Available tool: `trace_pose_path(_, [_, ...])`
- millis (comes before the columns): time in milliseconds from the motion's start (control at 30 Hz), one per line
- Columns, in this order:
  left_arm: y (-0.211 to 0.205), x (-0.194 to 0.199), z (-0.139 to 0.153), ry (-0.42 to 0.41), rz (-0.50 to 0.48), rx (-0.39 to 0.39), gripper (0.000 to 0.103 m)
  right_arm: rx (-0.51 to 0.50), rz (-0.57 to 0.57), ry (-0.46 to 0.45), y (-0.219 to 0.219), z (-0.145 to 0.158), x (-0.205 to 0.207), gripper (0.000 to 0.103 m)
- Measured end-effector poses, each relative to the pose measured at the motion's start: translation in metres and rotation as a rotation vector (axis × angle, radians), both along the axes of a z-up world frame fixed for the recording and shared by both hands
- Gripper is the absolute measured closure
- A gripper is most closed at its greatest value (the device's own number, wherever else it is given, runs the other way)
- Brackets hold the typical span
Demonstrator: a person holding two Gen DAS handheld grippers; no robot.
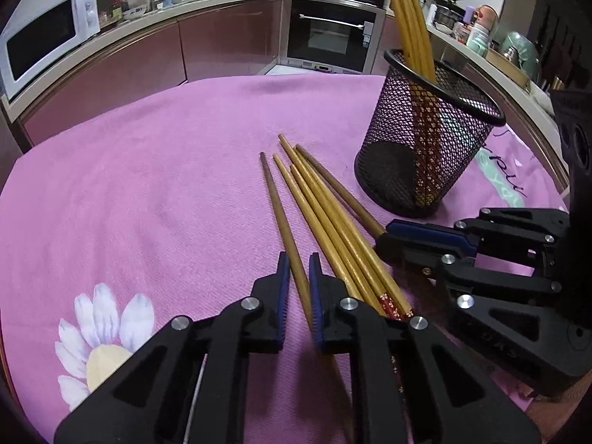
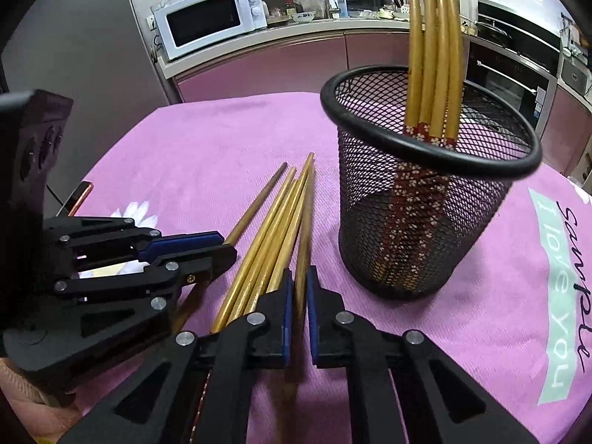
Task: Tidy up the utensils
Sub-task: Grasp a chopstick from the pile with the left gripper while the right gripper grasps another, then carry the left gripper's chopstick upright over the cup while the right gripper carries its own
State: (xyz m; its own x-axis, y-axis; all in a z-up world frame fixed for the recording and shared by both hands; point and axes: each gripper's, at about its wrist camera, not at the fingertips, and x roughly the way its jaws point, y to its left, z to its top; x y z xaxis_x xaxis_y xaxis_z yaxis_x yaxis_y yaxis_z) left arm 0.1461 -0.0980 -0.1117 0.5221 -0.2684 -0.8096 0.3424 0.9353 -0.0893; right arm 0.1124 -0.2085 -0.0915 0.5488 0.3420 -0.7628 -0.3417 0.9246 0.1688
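Several wooden chopsticks (image 1: 325,214) (image 2: 273,222) lie bunched on a pink cloth (image 1: 148,185). My left gripper (image 1: 299,259) (image 2: 227,246) is shut on the leftmost, darker chopstick (image 1: 275,203), its blue pads pressing both sides near the thick end. My right gripper (image 2: 299,273) (image 1: 383,238) is shut on the rightmost chopstick (image 2: 307,214). Both grippers point steeply down, side by side, over the thick ends. A black mesh cup (image 1: 388,170) (image 2: 425,222) stands upright just right of the bunch. It holds several chopsticks (image 1: 407,11) (image 2: 433,55), red patterned ends down.
The cloth (image 2: 207,148) covers a round table and carries a daisy print (image 1: 96,333) and lettering (image 2: 562,296). Beyond the table's far edge run kitchen counters with a white microwave (image 1: 48,37) (image 2: 211,18) and a built-in oven (image 1: 333,33).
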Motion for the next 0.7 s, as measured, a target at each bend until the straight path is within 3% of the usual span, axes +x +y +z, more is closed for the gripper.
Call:
trace_pose_path(333, [0.014,-0.013,0.011,-0.004,0.011,-0.073,0.095,0.077,0.041,-0.035,-0.014,0.02,-0.016,0.098])
trace_pose_path(700, [0.039,-0.036,0.067,-0.084,-0.026,-0.216,0.095,0.163,0.073,-0.157,-0.033,0.066,-0.037,0.098])
